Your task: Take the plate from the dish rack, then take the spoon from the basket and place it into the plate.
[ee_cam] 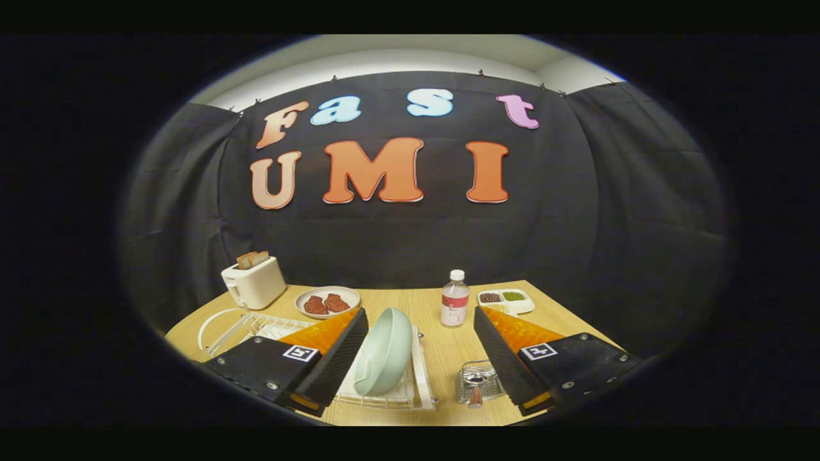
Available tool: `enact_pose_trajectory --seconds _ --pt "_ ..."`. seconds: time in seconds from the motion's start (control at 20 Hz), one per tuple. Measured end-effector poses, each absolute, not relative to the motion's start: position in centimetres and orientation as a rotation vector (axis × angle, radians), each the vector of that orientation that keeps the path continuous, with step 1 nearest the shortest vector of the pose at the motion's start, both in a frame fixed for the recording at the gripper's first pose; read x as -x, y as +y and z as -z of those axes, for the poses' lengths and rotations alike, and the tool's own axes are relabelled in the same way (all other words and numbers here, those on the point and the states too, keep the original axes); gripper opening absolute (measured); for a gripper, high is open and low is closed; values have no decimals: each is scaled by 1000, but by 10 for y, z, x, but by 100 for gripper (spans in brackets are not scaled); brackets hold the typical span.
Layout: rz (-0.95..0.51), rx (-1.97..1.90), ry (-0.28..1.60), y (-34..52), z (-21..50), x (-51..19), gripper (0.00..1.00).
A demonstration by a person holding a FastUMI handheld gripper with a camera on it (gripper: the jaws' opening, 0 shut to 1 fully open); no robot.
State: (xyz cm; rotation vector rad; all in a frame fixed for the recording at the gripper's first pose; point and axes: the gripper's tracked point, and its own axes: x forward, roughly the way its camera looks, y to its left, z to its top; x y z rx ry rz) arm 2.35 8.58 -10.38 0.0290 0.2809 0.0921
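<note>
Here the gripper (419,358) hangs spread wide, grasping nothing. Between its fingers a smooth pale-green plate (383,351) stands on edge in the white wire dish rack (410,396). Just beside it, bare wood, then a small wire basket (477,379) holding the spoon (475,396).

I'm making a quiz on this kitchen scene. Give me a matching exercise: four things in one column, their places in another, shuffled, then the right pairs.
Things:
1. plate
2. spoon
3. bottle
4. toaster

Places:
A. in the small wire basket
B. at the table's far edge, left of the dish of meat
C. on edge in the dish rack, between the open fingers of the hand-held gripper
D. beside the divided tray

Pairs: 1-C, 2-A, 3-D, 4-B
</note>
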Motion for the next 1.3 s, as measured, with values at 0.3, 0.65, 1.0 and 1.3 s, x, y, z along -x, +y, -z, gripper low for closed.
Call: enact_pose_trajectory --seconds 0.3,0.65,1.0,1.3 --pt "-76 1 395 92 146 -38 99" --pt "-99 -47 518 114 182 -47 92" --pt "-54 -56 632 125 208 -47 39" --pt "53 -28 658 113 201 -48 24"
